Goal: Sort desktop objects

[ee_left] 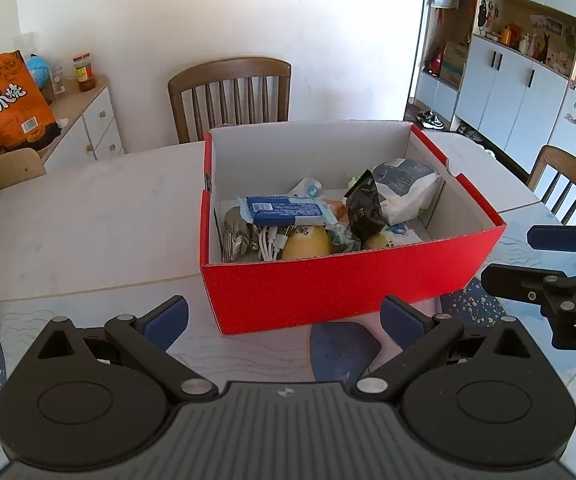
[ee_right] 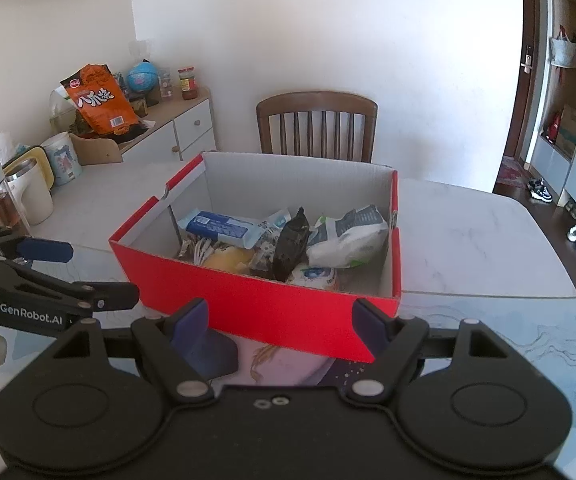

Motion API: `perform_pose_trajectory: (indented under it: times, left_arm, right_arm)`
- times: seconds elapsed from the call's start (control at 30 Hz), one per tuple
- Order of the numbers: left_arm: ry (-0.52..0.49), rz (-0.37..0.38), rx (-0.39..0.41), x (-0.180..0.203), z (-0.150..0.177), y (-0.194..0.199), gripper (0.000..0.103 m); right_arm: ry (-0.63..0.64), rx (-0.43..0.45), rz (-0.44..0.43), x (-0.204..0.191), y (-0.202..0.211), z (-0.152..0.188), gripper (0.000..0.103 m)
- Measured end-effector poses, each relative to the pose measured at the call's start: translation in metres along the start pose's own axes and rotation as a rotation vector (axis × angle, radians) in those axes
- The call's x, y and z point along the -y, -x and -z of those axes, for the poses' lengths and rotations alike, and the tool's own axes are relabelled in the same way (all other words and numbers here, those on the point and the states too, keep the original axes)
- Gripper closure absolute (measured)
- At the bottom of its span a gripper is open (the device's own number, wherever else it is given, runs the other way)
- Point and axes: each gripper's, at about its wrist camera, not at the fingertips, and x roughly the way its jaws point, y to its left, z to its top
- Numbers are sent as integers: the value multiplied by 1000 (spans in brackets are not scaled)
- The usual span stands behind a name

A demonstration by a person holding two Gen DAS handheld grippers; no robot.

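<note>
A: Status on the grippers?

B: Left gripper (ee_left: 284,322) has its jaws wide apart, nothing between them. Right gripper (ee_right: 282,322) is the same: jaws spread, nothing between them. Both sit just in front of the red box (ee_left: 327,292), pointing down at its near wall.

A: Where are the objects?

B: All inside the box, which stands on the white table (ee_left: 88,216). Blue-and-white packet (ee_left: 286,210) lies on top at the left, black snack pouch (ee_left: 363,210) leans upright in the middle, white-and-grey bag (ee_left: 407,190) is at the right rear. Below them are a white cable bundle (ee_left: 272,240) and a yellow item (ee_left: 307,242) against the near wall.

A: Anything on the table beside the box?

B: A printed mat (ee_right: 288,364) shows under the box's near corner. A wooden chair (ee_left: 230,96) stands behind the table.
</note>
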Motion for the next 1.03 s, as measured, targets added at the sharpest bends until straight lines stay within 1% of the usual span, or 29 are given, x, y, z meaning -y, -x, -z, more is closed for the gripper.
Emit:
perform_pose_trajectory:
  times: [0.3,0.47,0.63,0.7,0.87,1.03]
  left_arm:
    - [1,10,-13,1,4,-2,0]
    - [2,13,-1,2,5,-1,0]
    - [5,-4,27,4,5,2,0]
    - [6,-6,25,4,5,2,0]
    - [17,18,16,4,8,2,0]
    - [25,15,19,4,10,3,0]
  right_arm:
    - [-36,-12,14,4,2,8,24]
    - [-48,-7,32,5,3,9,24]
    - [-59,8,49,5,5,9,24]
    - [-57,5,47,6,5,10,24]
    - [-70,-2,51,6,5,12,24]
    - [-75,-8,55,4,4,15,24]
